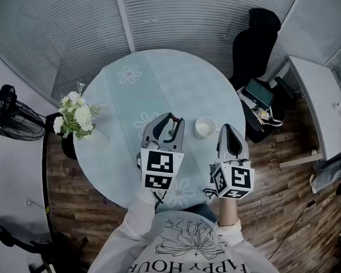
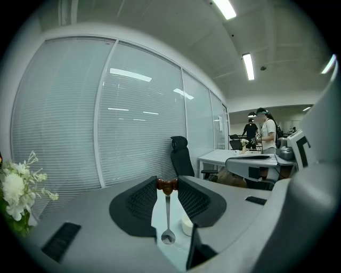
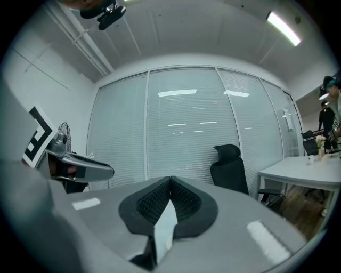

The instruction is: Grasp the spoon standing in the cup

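Observation:
A metal spoon (image 2: pixel 168 216) with a brown handle end hangs bowl-down between the jaws of my left gripper (image 2: pixel 167 184), which is shut on that handle end. The bowl of the spoon hovers over the pale round table (image 1: pixel 134 74), clear of the white cup (image 2: pixel 186 225) just to its right. In the head view the left gripper (image 1: pixel 172 117) is left of the cup (image 1: pixel 205 127). My right gripper (image 1: pixel 227 128) sits just right of the cup. Its jaws meet at the tips with nothing between them (image 3: pixel 170 179).
A vase of white flowers (image 1: pixel 75 118) stands at the table's left edge. A black office chair (image 1: pixel 254 43) and a white desk (image 1: pixel 316 101) are beyond the table on the right. A fan (image 1: pixel 10 118) stands at far left. People (image 2: pixel 265 132) stand far off.

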A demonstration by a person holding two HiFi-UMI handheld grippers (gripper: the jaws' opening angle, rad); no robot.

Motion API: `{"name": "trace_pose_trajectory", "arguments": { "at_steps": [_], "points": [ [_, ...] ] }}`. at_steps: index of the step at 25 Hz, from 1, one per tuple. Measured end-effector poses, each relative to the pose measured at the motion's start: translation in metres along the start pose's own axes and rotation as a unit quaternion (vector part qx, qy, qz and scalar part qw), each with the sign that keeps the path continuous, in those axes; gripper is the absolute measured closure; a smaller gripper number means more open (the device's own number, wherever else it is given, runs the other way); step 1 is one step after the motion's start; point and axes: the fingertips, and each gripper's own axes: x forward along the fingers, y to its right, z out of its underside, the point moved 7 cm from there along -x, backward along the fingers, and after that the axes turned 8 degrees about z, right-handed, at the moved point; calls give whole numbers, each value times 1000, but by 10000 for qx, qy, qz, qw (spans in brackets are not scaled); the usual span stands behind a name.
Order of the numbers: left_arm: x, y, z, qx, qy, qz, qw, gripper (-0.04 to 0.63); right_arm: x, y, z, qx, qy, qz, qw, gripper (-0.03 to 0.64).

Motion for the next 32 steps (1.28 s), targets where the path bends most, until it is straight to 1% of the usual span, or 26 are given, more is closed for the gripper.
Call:
{"name": "trace_pose_trajectory", "arguments": {
  "at_steps": [4,14,32],
  "points": [
    [-5,-2,-1,-43,65,-27,10000,474,-1,-2,-3,40,34,44,10000,606],
    [-8,-8,0,-44,68,-4,10000,474,3,-13,-2,7,7,9,10000,606],
    [-4,-7,-1,-50,65,69,9999,474,6,-11,0,-31,-52,47,10000,606]
  ]
}}
